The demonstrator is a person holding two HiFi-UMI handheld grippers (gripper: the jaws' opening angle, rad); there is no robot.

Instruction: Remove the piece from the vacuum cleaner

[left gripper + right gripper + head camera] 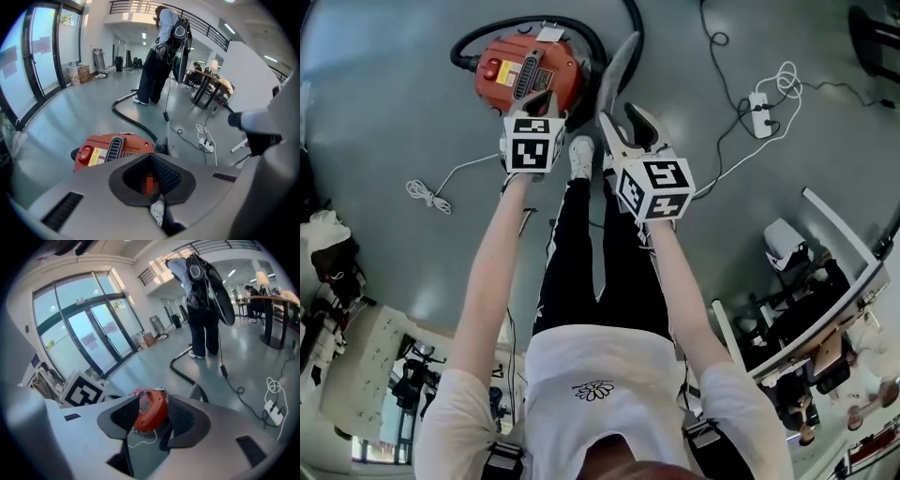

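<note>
Both grippers over red canister vacuum cleaner (525, 70) on grey floor (384, 112); grey tapered tube piece (619, 67) not gripped.
Right gripper (623, 127): the 2 jaws are spread wide with nothing between the pads, and the red body shows through the gap in the right gripper view. Left gripper (541, 101): jaw tips meet and I see nothing clamped; it sits over the near edge of the red body. Tube piece lies just right of the vacuum beside the black hose (487, 33), just beyond the right gripper's jaws; can't tell whether they touch.
</note>
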